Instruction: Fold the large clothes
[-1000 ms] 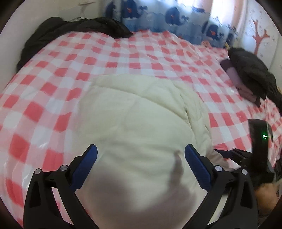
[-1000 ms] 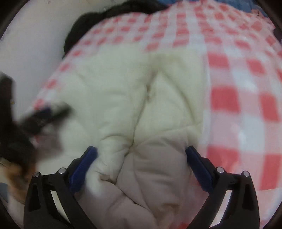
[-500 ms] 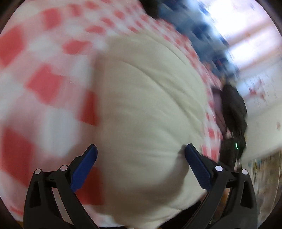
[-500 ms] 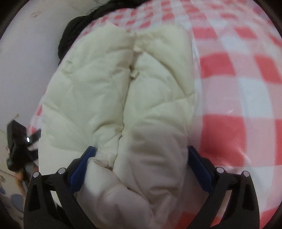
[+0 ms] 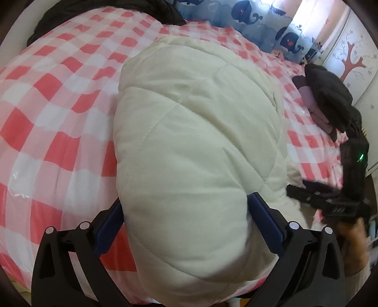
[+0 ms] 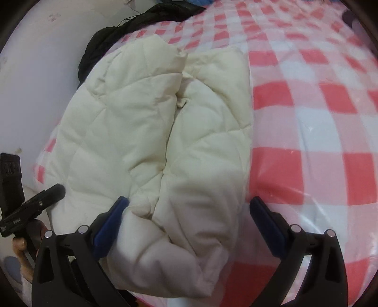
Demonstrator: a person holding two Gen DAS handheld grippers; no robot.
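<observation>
**Fingers spread wide around the cream jacket**

Both grippers' fingers stand apart, clamped on nothing. Between the left gripper [image 5: 186, 226] fingers bulges the near end of the cream quilted jacket [image 5: 196, 132], lying folded on the red-checked bedspread [image 5: 54, 99]. The right gripper [image 6: 189, 224] straddles the jacket's other end, where two padded halves meet along a seam. Farther off lie a black garment [image 5: 330, 94] and whale-print curtain [image 5: 248, 14]. Compared with half a second ago, the left view has steadied and swung back toward the room.
</observation>
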